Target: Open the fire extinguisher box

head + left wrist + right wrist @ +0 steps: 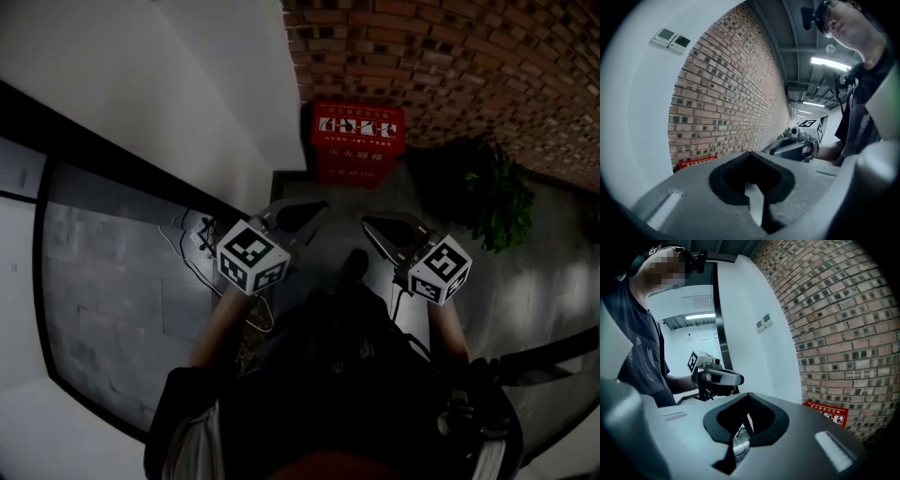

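Fire extinguisher box (358,141): red, on the floor at the foot of the brick wall (450,66), back against it, where that wall meets the white wall (187,94).
Box state: lid with the picture strip looks down and shut; task not yet started, as I judge it.
Box long axis: runs sideways along the brick wall, with the front face turned toward the person.
Key relation: box lies straight ahead of both grippers and lower, toward the brick wall, and its middle falls between the two tips in the head view.
Left gripper (314,206): jaws together, nothing in them, well short of the brick wall, pointing at it and slightly down.
Right gripper (370,223): jaws fully closed, empty, also well short of the brick wall, beside the left one.
Nearer hand: can't pick, both look about equally far; the gap to the box is wide open floor.
Next move needs: travel forward and down to the lid's front edge before any grip.
Plant (497,192): at the foot of the brick wall, to the right, clear of the path.
Cables (187,244): away from the brick wall, on the floor to the left, off the path.
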Demonstrator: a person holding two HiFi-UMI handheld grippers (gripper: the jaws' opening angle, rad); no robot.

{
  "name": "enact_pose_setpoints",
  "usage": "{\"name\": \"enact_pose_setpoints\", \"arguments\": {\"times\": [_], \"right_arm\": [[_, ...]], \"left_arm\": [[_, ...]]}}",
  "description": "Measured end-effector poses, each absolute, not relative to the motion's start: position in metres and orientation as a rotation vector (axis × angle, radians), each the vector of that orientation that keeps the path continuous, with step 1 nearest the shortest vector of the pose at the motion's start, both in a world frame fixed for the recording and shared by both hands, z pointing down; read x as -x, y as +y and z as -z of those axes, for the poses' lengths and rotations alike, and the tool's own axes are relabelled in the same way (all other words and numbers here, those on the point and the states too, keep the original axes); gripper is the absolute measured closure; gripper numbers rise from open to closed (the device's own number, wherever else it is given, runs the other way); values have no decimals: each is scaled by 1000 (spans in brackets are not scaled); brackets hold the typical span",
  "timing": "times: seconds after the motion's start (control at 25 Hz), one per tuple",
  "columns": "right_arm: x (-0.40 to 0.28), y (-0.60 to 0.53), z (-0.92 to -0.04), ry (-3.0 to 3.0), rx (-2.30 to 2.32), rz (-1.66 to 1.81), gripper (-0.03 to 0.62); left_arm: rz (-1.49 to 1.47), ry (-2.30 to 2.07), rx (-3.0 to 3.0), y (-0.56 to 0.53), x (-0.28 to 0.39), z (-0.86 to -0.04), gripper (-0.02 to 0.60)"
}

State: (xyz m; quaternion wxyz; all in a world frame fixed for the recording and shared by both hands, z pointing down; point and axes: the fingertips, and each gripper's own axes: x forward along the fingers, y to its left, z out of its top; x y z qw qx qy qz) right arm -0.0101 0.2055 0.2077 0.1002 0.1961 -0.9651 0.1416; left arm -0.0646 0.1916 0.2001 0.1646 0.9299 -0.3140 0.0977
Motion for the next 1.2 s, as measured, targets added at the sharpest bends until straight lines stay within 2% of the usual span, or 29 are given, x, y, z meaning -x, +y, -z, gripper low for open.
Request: {"name": "enact_pose_setpoints", "arguments": {"times": [0.6,0.88,1.2], "right_arm": [[-81,78,-232,-2838,-527,-548,592],[-87,45,-249,-2810,-537,-626,592],[-59,-10,-282,-2731,-621,-749,592]], "left_arm": [[-367,-937,-2588,73,-27,-220,581],[-418,-910,-2550,38,-30,-246,581],[-402,-892,-2597,-28,-10,-272,581]]}}
